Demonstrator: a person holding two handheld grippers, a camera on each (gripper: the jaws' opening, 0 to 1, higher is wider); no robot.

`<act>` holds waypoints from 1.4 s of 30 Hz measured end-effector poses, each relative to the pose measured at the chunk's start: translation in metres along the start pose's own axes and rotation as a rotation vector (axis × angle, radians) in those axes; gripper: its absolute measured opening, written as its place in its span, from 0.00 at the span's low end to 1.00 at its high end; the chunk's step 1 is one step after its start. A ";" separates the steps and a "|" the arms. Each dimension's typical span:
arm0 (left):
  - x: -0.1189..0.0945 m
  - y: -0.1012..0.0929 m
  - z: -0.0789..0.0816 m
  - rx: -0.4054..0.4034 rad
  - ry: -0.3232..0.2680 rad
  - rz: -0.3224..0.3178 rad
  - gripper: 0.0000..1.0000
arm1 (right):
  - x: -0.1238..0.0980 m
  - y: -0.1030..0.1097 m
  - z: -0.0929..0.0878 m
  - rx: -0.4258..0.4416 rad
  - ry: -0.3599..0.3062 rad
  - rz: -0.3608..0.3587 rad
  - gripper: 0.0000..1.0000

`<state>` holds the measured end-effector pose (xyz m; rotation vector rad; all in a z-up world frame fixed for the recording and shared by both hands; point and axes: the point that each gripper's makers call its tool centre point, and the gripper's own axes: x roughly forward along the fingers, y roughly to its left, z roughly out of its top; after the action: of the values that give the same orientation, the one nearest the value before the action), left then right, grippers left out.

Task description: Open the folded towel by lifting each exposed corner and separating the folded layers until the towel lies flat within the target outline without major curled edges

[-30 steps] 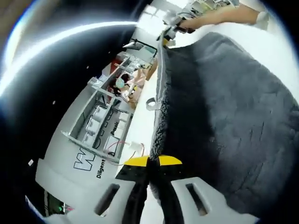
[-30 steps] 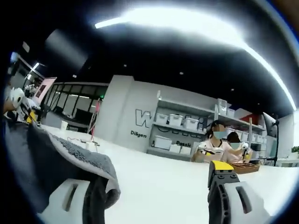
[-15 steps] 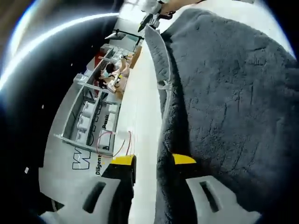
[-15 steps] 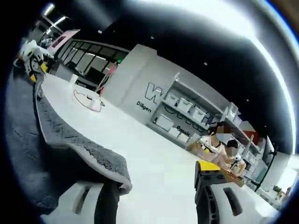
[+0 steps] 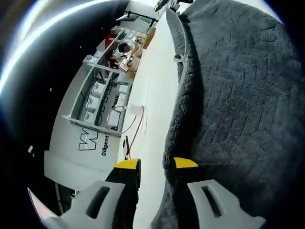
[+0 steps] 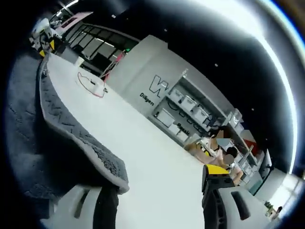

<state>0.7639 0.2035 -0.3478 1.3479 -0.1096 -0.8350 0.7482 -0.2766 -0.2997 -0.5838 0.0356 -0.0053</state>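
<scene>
Late in the unfolding, by the look of it: dark grey towel [image 5: 238,105] spread wide over the white table [image 5: 155,119], filling the left gripper view from twelve round to five o'clock, its long hemmed edge running up toward one o'clock. Left gripper [image 5: 157,164] parted, yellow-tipped jaws standing apart at six o'clock, the right-hand jaw lying against or just over the towel's rim, the other over bare table; nothing clamped between them. In the right gripper view, same towel [image 6: 33,124] heaped from nine to seven o'clock, its thick edge curving down to a corner just beside the left-hand jaw. Right gripper [image 6: 159,191] likewise wide open, nothing pinched, the corner resting near one jaw rather than between the two. Far up at eleven o'clock there, the other gripper [image 6: 45,38] at the towel's distant end. Target outline not discernible on the table, so placement impossible to confirm. Probably at the laying-down or releasing stage of a spread layer. Next, likely: checking the near corner and long edge for curl or a doubled layer, then regripping and drawing outward to flatten.
</scene>
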 end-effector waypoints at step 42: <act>-0.010 0.020 -0.050 -0.253 0.132 0.063 0.19 | -0.026 0.027 -0.022 -0.341 0.234 0.207 0.50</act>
<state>0.7920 0.2492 -0.3394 1.1512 0.0553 -0.6800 0.7214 -0.2657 -0.3325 -0.9164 0.3286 0.1357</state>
